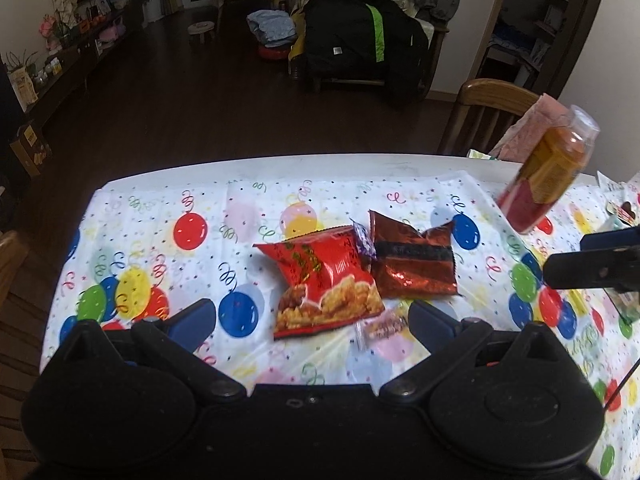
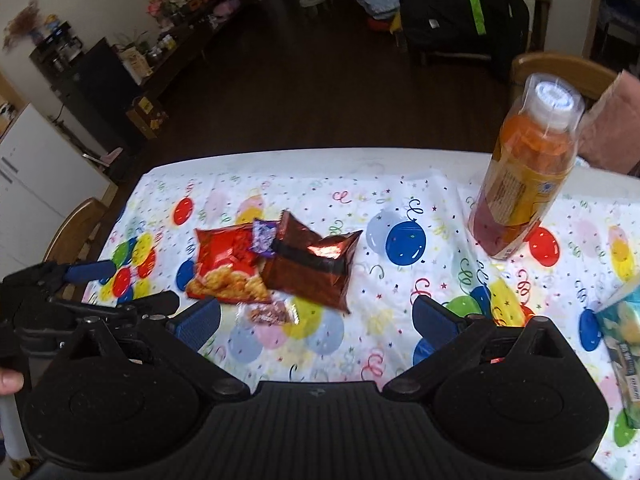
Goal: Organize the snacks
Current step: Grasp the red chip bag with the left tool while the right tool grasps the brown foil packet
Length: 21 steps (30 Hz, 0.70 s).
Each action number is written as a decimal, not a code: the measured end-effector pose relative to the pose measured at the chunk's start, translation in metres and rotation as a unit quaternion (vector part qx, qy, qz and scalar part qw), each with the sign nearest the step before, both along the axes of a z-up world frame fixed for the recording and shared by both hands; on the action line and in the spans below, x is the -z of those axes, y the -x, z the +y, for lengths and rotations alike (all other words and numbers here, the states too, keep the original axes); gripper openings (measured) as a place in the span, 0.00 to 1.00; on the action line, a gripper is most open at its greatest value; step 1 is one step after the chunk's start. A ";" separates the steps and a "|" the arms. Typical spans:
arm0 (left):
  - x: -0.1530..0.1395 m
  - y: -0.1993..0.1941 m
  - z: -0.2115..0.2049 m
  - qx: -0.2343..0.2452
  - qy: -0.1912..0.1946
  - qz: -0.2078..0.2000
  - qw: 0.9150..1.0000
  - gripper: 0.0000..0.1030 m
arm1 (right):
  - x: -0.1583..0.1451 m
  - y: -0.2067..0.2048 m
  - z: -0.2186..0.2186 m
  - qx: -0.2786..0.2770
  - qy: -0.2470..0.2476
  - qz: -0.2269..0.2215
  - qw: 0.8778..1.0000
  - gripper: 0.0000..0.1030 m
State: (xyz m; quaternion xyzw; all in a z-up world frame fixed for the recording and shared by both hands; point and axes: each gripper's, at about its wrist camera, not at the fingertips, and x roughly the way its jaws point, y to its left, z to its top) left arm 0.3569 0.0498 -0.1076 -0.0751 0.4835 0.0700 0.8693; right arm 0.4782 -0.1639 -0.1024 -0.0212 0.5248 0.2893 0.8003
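Observation:
A red snack bag (image 1: 324, 280) with fried pieces printed on it lies on the balloon tablecloth (image 1: 160, 240). A dark red foil bag (image 1: 412, 264) rests against its right side. A small purple candy (image 1: 364, 240) sits where the two bags meet. A small clear-wrapped candy (image 1: 380, 326) lies just in front of them. My left gripper (image 1: 312, 320) is open, right in front of the red bag and holding nothing. In the right wrist view, my right gripper (image 2: 316, 322) is open and empty, just in front of the foil bag (image 2: 312, 264) and the wrapped candy (image 2: 272, 314).
An orange drink bottle (image 2: 524, 176) stands at the table's back right. A teal tissue packet (image 2: 624, 336) lies at the right edge. Wooden chairs (image 1: 492, 112) stand at the far side and the left. The left gripper (image 2: 146, 284) shows at the right wrist view's left edge.

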 end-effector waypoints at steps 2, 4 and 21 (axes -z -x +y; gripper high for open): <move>0.007 -0.010 0.002 -0.004 0.003 0.004 1.000 0.99 | 0.010 -0.011 0.003 0.004 -0.004 0.008 1.000 1.00; 0.015 -0.019 0.003 -0.012 0.006 0.010 1.000 0.99 | 0.020 -0.020 0.006 0.011 -0.006 0.014 1.000 1.00; 0.065 -0.059 0.011 -0.037 0.060 0.047 0.996 0.95 | 0.101 -0.062 0.036 0.042 -0.023 0.075 0.996 0.84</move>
